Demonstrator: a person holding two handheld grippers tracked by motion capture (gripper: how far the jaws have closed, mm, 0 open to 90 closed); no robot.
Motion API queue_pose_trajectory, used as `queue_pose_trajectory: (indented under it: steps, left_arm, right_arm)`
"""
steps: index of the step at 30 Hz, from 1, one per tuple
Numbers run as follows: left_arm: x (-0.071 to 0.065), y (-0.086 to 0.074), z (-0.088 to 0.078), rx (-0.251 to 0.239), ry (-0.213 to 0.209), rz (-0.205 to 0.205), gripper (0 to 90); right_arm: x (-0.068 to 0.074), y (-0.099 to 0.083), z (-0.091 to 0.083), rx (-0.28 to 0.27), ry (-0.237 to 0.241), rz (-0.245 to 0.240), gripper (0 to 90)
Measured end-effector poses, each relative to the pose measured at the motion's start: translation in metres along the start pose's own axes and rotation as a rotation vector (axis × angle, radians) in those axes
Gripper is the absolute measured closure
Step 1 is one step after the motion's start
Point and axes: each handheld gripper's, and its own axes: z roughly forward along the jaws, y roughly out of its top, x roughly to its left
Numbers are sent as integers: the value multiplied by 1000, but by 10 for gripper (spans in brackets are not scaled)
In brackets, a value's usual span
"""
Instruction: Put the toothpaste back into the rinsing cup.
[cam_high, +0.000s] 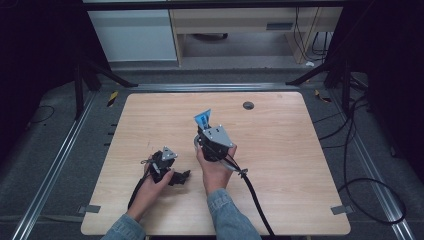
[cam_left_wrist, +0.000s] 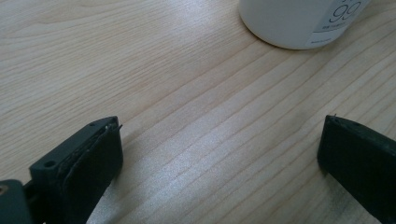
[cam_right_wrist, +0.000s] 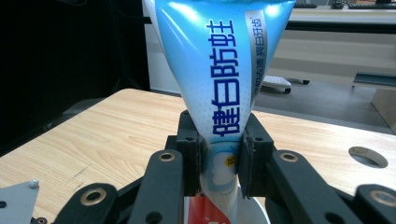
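Observation:
My right gripper (cam_right_wrist: 219, 144) is shut on a blue and white toothpaste tube (cam_right_wrist: 219, 70) with dark blue print, which stands upright with its flat crimped end up. The tube's lower end, partly red, reaches down into a white cup (cam_right_wrist: 254, 210) just under the jaws. In the high view the right gripper (cam_high: 204, 131) is near the table's middle, and the tube (cam_high: 202, 119) sticks up beyond it. My left gripper (cam_high: 167, 167) lies low on the wood to its left. Its jaws (cam_left_wrist: 219, 154) stand wide open over bare wood, and the white cup (cam_left_wrist: 299, 23) is a little ahead of them.
The light wooden table (cam_high: 280, 165) has a round grey cable hole (cam_high: 248, 105) near its far edge. Black cables trail from both grippers toward the near edge. Dark tripod legs and floor cables surround the table.

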Motion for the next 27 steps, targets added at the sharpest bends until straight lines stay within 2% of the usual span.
queue_pose_trajectory:
  steps: [11, 19, 27]
  left_arm:
    - [0, 0, 0, 0, 0, 0, 0]
    - [0, 0, 0, 0, -1, 0, 0]
    - [0, 0, 0, 0, -2, 0, 0]
  right_arm:
    - [3, -9, 3, -9, -14, -4, 733]
    - [7, -14, 3, -6, -24, 14, 733]
    - [10, -20, 3, -3, -57, 11, 733]
